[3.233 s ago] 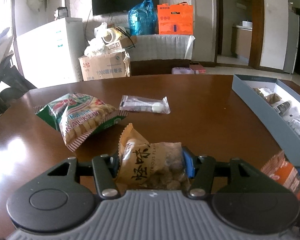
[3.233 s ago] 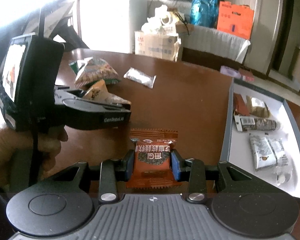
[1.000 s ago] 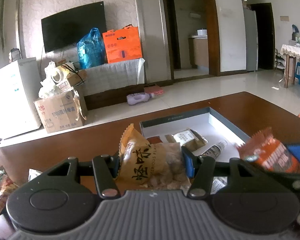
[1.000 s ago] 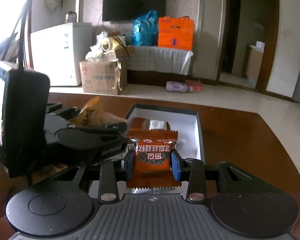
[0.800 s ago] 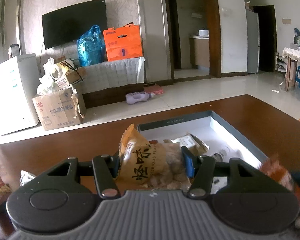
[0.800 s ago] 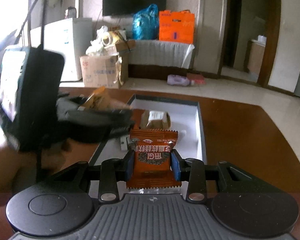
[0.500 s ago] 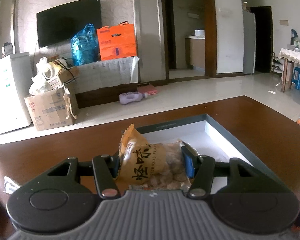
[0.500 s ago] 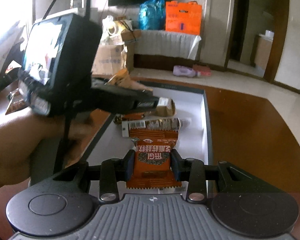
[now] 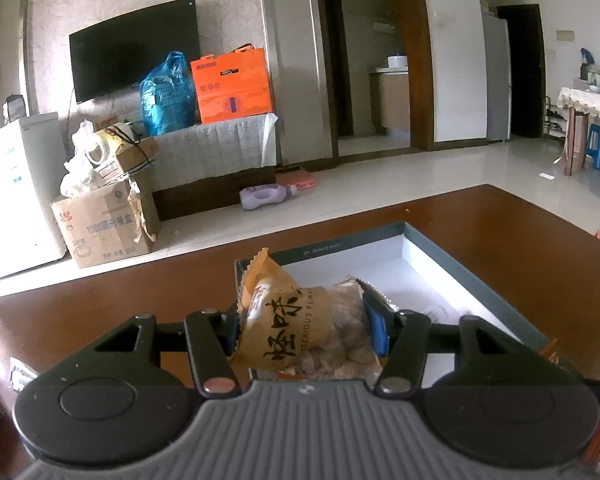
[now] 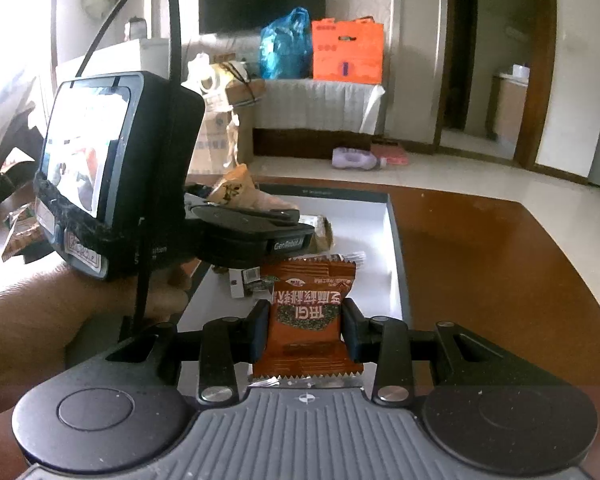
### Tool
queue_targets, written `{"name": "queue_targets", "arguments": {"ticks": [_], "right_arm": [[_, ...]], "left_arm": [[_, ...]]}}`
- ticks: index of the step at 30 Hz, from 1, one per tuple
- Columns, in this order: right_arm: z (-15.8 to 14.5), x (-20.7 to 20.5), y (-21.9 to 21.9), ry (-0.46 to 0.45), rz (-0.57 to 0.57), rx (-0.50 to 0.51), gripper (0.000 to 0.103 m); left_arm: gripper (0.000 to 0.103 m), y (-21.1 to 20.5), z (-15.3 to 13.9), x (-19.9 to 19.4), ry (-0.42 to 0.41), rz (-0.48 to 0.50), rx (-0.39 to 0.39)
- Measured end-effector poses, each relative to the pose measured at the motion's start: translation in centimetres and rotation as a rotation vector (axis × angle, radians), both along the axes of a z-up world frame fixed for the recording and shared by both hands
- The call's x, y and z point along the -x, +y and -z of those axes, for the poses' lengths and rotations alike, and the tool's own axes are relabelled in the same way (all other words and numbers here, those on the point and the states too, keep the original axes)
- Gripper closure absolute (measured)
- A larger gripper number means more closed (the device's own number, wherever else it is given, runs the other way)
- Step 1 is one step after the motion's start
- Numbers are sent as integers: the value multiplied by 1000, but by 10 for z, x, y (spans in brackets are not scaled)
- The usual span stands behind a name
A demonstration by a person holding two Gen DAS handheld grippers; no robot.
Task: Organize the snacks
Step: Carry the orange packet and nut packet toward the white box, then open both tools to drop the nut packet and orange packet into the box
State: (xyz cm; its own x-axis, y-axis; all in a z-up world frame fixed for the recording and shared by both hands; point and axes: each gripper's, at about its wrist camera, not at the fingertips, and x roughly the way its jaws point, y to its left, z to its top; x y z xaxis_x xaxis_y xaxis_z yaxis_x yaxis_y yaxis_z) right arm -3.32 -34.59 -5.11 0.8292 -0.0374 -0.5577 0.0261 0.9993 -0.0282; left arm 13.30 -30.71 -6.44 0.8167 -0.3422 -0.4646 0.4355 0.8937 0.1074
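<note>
Brown wood made up the table (image 9: 500,236), and on it lay a grey box (image 10: 400,280) with a white inside, holding a few small packets at its far end. Over the box's near left part the left gripper (image 9: 302,326) was clamped on a yellow packet (image 9: 296,320), a hand (image 10: 60,320) behind it. Just right of it, over the box's near end, the right gripper (image 10: 306,330) pinched an orange packet (image 10: 306,312) upright between its blue pads.
</note>
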Motion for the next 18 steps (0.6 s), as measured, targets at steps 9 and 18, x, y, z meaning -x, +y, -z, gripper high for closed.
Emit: {"name": "queue_targets", "arguments": {"ticks": [9,18], "right_arm": [[5,-1,1,32,2,-6,65],[5,2,2,45,5,-10,65]], "left_arm": [[45,-3,6,-9,32,16,-40],[39,-3,4,-13,9,15,-40]]}}
